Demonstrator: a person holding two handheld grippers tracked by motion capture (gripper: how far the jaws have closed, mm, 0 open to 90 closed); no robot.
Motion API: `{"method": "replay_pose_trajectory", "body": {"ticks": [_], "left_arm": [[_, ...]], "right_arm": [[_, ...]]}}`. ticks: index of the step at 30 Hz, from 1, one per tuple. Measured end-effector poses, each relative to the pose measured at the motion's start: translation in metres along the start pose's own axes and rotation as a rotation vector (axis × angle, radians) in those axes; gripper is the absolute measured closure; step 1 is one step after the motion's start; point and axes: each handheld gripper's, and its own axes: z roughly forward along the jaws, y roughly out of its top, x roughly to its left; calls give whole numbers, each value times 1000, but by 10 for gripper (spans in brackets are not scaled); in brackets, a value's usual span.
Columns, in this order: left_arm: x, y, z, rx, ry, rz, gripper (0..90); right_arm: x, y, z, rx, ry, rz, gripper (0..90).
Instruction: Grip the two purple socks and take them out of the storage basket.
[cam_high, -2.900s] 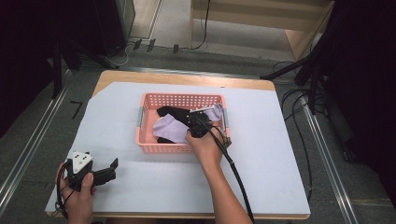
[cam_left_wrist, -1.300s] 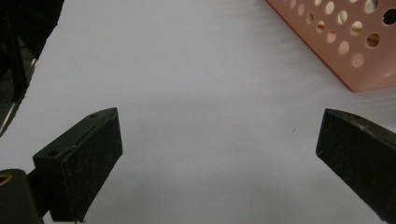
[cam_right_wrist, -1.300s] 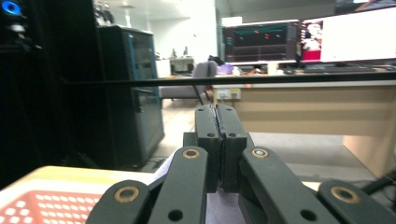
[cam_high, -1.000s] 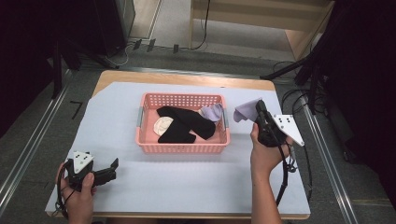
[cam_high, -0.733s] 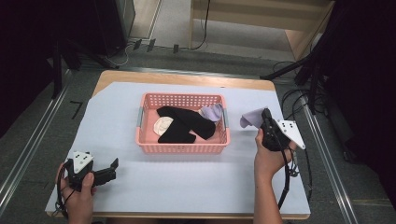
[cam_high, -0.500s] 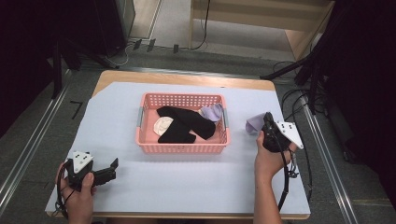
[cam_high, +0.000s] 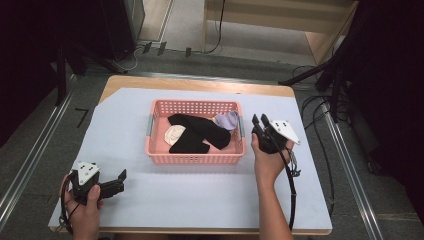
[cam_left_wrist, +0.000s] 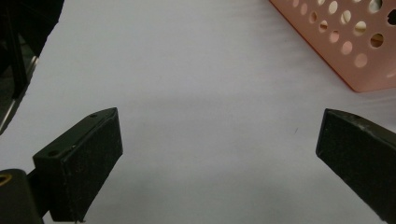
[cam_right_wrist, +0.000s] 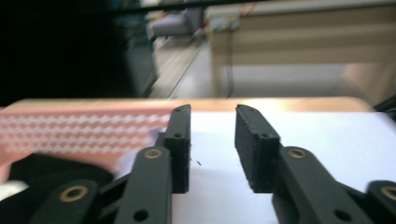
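Right gripper (cam_high: 261, 121): just off the pink basket's right wall, jaws parted a little, nothing between them.
Left gripper (cam_high: 119, 181): well below the basket's near-left corner, jaws spread wide over bare sheet.
Pink basket (cam_high: 192, 159): centred on the white sheet (cam_high: 200, 200).
Black garment (cam_high: 197, 132): sprawled across the basket's middle.
Lilac cloth (cam_high: 227, 120): tucked in the basket's far-right corner.
Cream piece (cam_high: 175, 134): left of the black garment, inside the basket.

The left gripper (cam_left_wrist: 219, 154) holds its two black jaws wide apart over a white sheet (cam_left_wrist: 187, 84). A pink basket (cam_left_wrist: 345, 42) corner sits upper right.
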Motion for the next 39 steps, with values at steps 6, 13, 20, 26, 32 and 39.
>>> {"method": "replay_pose_trajectory", "body": {"ticks": [6, 13, 20, 26, 32, 39], "left_arm": [[1, 0, 0, 0, -2, -6, 13], [1, 0, 0, 0, -3, -8, 12], [1, 0, 0, 1, -3, -8, 13], [0, 0, 0, 0, 0, -2, 13], [-1, 0, 0, 9, 6, 10, 12], [0, -1, -2, -10, 5, 2, 13]], "right_arm": [[27, 4, 21, 127, 72, -79, 749], [33, 2, 45, 242, 94, -94, 759], [30, 6, 59, 224, 92, -120, 705], [29, 6, 74, 225, 117, -175, 676], [31, 1, 82, 297, 168, -234, 791], [26, -1, 74, 304, 186, -178, 887]]}}
